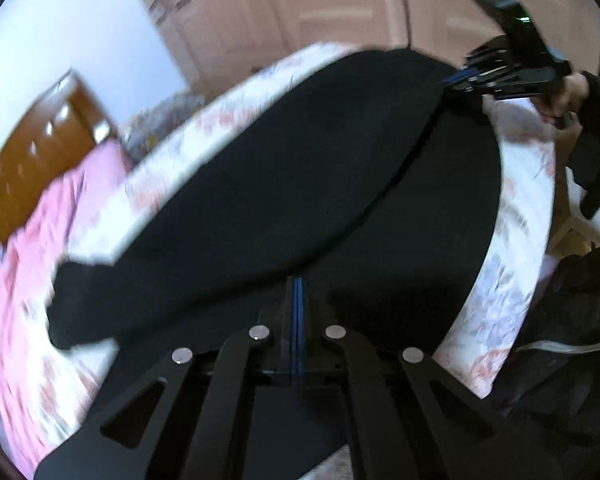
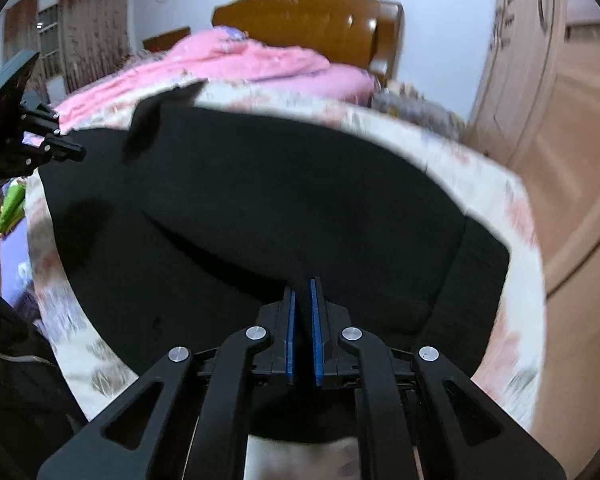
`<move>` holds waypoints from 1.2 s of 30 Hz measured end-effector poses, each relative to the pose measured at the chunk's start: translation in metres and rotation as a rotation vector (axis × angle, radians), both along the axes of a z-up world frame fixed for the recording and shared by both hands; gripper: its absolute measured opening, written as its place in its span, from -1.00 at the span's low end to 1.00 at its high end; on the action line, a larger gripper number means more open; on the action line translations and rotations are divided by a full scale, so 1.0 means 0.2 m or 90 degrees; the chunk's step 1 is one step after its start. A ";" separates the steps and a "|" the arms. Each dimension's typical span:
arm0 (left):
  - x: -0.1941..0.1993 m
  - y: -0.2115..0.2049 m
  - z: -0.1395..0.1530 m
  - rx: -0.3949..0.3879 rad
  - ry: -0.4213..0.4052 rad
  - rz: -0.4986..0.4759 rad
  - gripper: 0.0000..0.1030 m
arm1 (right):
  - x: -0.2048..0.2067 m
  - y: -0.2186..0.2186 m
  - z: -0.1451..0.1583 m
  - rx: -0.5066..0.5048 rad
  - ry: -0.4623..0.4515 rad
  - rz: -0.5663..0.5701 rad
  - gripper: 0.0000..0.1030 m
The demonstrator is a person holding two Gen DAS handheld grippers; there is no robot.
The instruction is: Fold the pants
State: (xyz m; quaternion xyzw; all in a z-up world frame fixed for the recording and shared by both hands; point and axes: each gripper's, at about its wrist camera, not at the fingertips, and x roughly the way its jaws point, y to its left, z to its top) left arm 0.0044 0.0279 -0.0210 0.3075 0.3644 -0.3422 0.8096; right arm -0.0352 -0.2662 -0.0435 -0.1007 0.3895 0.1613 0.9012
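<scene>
Black pants (image 1: 284, 184) lie spread over a floral bed sheet (image 1: 500, 280), one layer held up off the bed and a leg end trailing at the left (image 1: 72, 304). My left gripper (image 1: 298, 280) is shut on the pants' edge. My right gripper (image 2: 303, 282) is shut on the pants' (image 2: 300, 192) near edge, its blue pads (image 2: 315, 320) pinching the cloth. The right gripper also shows in the left wrist view (image 1: 456, 80) at the fabric's far corner. The left gripper shows in the right wrist view (image 2: 76, 154) at the cloth's left edge.
A pink quilt (image 2: 252, 64) is piled by the wooden headboard (image 2: 312, 20). A wardrobe (image 2: 560, 92) stands to the right of the bed. The person's dark sleeve (image 1: 596, 128) is at the right.
</scene>
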 end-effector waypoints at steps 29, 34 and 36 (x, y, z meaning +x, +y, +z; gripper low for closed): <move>0.71 0.49 0.28 -0.292 0.037 0.520 -0.85 | -0.05 -0.04 0.05 0.068 -0.072 -0.047 -0.85; 0.28 0.52 0.45 -0.332 0.001 0.493 -0.85 | -0.10 -0.07 0.11 0.077 -0.088 -0.011 -0.85; 0.15 0.52 0.34 -0.310 0.026 0.503 -0.85 | -0.13 -0.08 0.08 0.072 -0.070 -0.001 -0.85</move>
